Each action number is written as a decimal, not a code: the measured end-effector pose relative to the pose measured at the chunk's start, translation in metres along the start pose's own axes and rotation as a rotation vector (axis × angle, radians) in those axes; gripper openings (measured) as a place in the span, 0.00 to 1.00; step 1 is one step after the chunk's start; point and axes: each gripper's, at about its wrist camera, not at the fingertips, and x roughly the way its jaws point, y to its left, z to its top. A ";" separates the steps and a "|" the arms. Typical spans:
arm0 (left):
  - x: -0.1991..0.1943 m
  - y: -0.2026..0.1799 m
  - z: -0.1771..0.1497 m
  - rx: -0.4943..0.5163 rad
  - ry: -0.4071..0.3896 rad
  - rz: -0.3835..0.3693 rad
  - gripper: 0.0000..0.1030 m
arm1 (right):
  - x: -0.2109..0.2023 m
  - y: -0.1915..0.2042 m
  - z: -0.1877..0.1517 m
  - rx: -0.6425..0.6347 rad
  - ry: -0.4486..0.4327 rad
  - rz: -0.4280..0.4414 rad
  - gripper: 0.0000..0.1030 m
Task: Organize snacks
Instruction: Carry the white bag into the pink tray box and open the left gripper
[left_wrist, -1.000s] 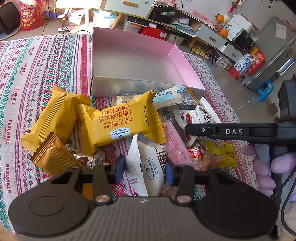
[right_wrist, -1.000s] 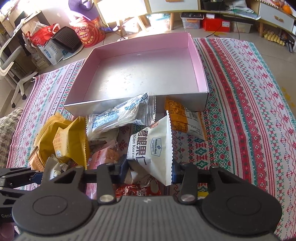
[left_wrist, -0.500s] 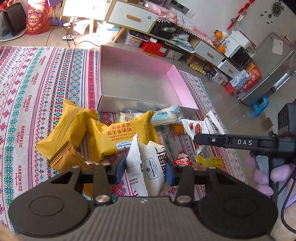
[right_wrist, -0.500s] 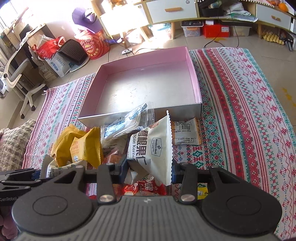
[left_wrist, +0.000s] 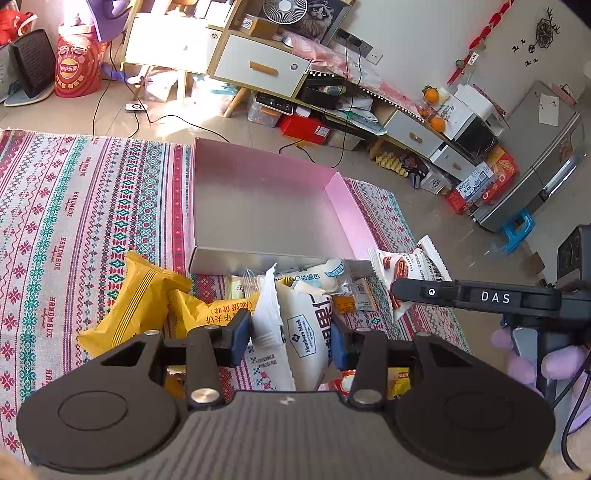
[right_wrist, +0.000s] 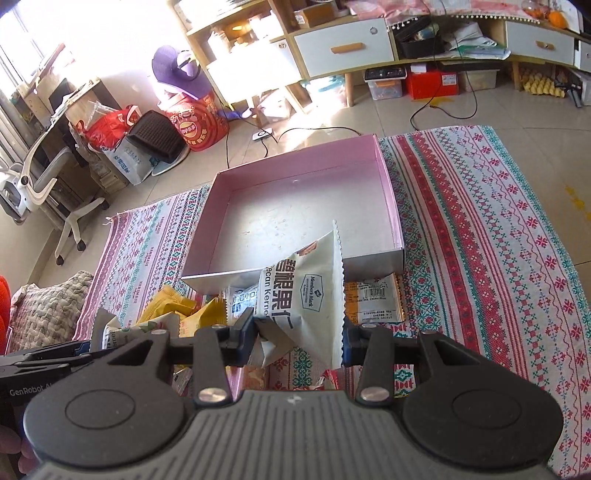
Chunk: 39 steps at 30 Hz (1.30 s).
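Observation:
In the left wrist view my left gripper (left_wrist: 290, 338) is shut on a white pecan packet (left_wrist: 295, 328), held upright above the snack pile. At the right edge, one of the right gripper's fingers (left_wrist: 443, 293) shows side-on with a second white packet (left_wrist: 406, 264) at its tip. In the right wrist view my right gripper (right_wrist: 297, 336) is shut on that white pecan packet (right_wrist: 306, 295), lifted in front of the pink box (right_wrist: 389, 199). The pink box (left_wrist: 347, 214) is open and holds nothing. Yellow waffle packets (left_wrist: 140, 295) lie below on the patterned cloth (left_wrist: 74, 221).
More snacks lie against the box's near wall: a clear bread packet (left_wrist: 325, 275), an orange-and-white packet (right_wrist: 376, 299), yellow packets (right_wrist: 173, 306). The left gripper's fingers (right_wrist: 48, 360) show at lower left. Cabinets, cables and a red bag (left_wrist: 77, 70) stand beyond the cloth.
Both grippers have risen with their white packets, lifting them off the pile. Both views now tilt upward and show more of the room behind the box.

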 end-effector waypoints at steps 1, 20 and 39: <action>0.002 -0.001 0.003 0.000 -0.003 0.007 0.48 | 0.001 0.000 0.003 0.000 -0.002 -0.001 0.38; 0.057 0.013 0.049 0.001 -0.103 0.119 0.48 | 0.047 -0.018 0.045 -0.006 -0.061 -0.033 0.38; 0.095 0.009 0.051 0.105 -0.134 0.209 0.51 | 0.078 -0.027 0.049 -0.032 -0.067 -0.106 0.43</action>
